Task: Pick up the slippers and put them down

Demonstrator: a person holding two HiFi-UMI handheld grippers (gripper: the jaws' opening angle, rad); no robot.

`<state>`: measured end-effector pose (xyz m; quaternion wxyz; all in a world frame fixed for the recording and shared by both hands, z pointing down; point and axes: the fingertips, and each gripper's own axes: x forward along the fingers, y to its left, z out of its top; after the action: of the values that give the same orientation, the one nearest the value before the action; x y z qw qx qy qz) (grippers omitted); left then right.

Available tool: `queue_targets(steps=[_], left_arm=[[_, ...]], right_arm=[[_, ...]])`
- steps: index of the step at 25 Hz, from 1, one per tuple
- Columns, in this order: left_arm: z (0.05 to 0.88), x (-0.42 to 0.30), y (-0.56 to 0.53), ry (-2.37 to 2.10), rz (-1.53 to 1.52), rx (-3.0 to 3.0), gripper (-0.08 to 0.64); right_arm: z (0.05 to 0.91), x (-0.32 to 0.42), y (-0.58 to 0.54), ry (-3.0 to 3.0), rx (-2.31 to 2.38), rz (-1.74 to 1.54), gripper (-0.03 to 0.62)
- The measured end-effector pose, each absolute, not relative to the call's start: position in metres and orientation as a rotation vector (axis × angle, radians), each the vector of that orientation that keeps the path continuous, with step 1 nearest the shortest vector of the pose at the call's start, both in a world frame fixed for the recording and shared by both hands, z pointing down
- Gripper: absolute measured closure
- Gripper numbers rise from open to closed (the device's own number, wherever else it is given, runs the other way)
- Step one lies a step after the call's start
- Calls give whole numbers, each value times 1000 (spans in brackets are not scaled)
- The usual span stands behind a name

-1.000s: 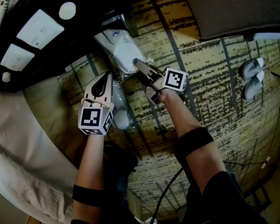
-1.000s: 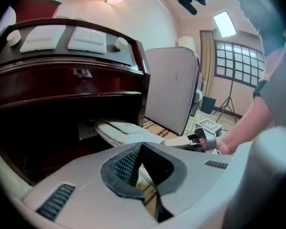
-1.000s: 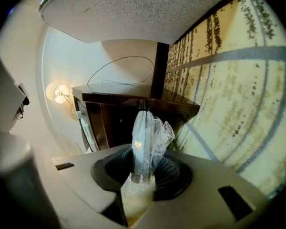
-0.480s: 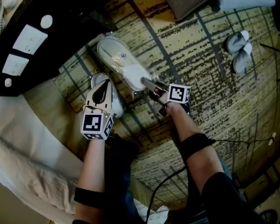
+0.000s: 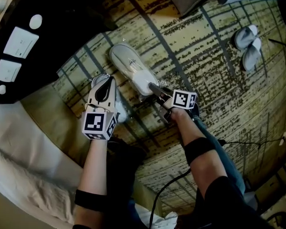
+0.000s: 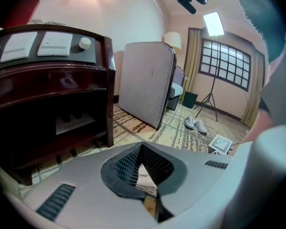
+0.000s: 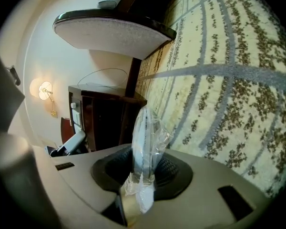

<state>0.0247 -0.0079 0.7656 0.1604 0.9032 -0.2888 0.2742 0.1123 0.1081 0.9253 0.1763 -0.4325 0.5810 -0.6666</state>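
Observation:
A white slipper in clear plastic wrap hangs over the patterned carpet, and my right gripper is shut on its near end. In the right gripper view the wrapped slipper stands edge-on between the jaws of the right gripper. My left gripper is to the left with its jaws closed, and a second white slipper shows under it. In the left gripper view only a thin pale strip shows in the left gripper. Most of that slipper is hidden by the gripper body.
A dark wooden nightstand with white switch panels stands at the upper left, a bed with white sheets at the lower left. Another pair of slippers lies on the carpet at the far right. A grey upholstered panel stands ahead. A cable trails by my legs.
Both grippers have carried their slippers away from the nightstand and out over the carpet. The right one moved further and a little lower. Both jaws kept the same width.

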Motion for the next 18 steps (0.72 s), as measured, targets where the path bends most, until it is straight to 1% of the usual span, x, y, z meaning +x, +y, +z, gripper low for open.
queue_targets(steps=[4, 8, 9, 10, 11, 12, 15, 16, 18], left_arm=[[775, 22, -6, -807, 790, 2583, 560], [778, 18, -2, -803, 794, 2572, 560], [777, 17, -3, -804, 792, 2572, 560], [776, 16, -3, -805, 790, 2573, 560], [775, 16, -3, -806, 787, 2575, 560], [773, 16, -3, -807, 784, 2576, 560], [765, 11, -4, -820, 776, 2567, 560], [760, 9, -3, -824, 773, 2562, 560], [746, 5, -1, -830, 768, 2554, 560]], right_arm=[[942, 114, 111, 1629, -1292, -1891, 466], [959, 123, 118, 1606, -1467, -1974, 423], [966, 125, 120, 1592, -1519, -2006, 374], [972, 127, 123, 1581, -1575, -2038, 284], [977, 131, 127, 1571, -1635, -2064, 224], [981, 135, 131, 1561, -1699, -2083, 186], [987, 146, 144, 1528, -1881, -2142, 79], [986, 150, 151, 1512, -1943, -2172, 62], [979, 158, 163, 1481, -2053, -2224, 60]])
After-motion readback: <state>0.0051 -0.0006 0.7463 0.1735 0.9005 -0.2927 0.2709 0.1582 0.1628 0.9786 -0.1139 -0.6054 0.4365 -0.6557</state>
